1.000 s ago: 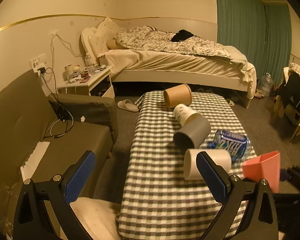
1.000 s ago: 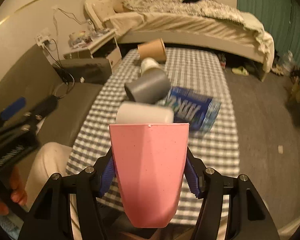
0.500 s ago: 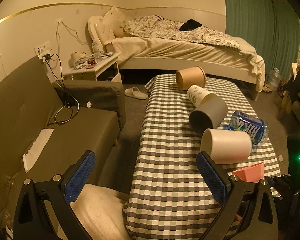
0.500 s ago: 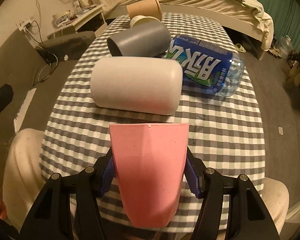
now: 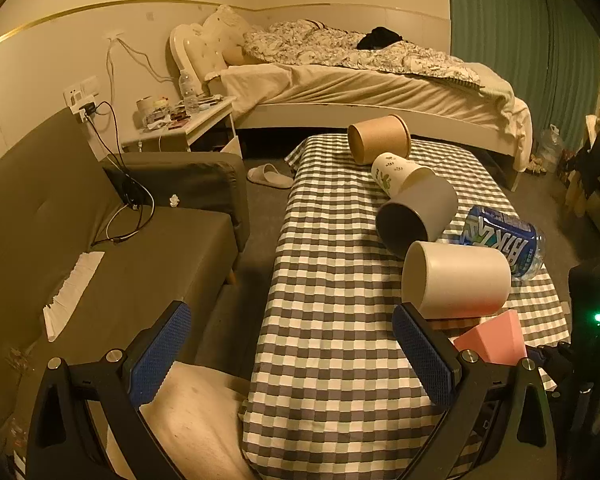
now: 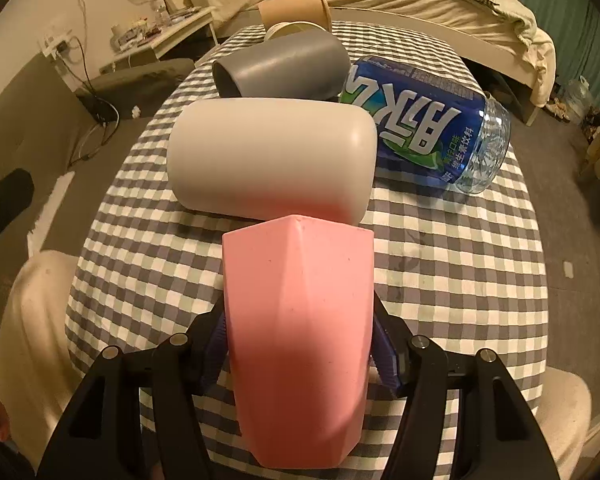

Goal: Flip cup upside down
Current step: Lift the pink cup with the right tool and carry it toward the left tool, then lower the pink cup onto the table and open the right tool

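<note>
My desk [image 5: 332, 280] wears a grey-and-white checked cloth and stands in a dim bedroom, with a bed [image 5: 360, 88] beyond its far end, a dark sofa [image 5: 100, 248] to the left and green curtains [image 5: 512, 40] on the right. Lying on their sides in a row on the cloth are a brown cup [image 5: 380, 138], a printed paper cup [image 5: 400, 172], a grey cup [image 5: 418, 216] and a white cup [image 6: 272, 164], with a blue-labelled bottle [image 6: 424, 124] beside them. My right tool [image 6: 300, 344] grips the pink cup [image 6: 300, 320] by its sides, wide end pointing away from me, just above the near end of the desk. My left tool [image 5: 292, 352] hangs over the desk's left edge, spread wide with nothing in it.
</note>
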Motion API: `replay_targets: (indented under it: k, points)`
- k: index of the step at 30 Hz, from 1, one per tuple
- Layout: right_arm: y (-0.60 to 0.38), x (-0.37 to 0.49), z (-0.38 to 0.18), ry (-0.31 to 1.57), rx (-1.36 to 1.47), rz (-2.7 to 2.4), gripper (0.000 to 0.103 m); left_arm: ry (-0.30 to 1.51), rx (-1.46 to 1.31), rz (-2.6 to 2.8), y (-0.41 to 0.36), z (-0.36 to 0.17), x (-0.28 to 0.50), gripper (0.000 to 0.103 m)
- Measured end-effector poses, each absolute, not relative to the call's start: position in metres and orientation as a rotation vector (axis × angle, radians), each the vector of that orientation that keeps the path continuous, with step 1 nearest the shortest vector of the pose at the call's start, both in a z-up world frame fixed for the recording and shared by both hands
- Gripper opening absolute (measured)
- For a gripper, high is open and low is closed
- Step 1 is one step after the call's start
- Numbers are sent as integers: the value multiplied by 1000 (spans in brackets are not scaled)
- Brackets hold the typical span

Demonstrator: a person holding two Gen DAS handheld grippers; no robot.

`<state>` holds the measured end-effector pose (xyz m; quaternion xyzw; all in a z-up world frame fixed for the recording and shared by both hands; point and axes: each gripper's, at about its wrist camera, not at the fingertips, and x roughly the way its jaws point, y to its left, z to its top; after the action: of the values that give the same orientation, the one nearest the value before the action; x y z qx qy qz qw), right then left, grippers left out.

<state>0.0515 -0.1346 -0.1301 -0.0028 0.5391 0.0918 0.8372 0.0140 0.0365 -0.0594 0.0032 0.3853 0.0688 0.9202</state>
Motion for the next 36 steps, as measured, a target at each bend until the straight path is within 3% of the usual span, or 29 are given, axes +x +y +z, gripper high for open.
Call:
replay_targets:
  k: [3,10,22,36]
  points:
    - [-143,50,-131,1141,25,182,70,788,13,145,34,-58,14,103]
    - [-153,40,-103,1052,17,184,77,785,8,147,27,-53,12,103]
    - [-180,16,-42,889,-43,125,85,749,8,111,2,-29,2,103]
    - [-219,-16,-15,800,-47,23,95,747,-47,36,-20,-9,-16,103]
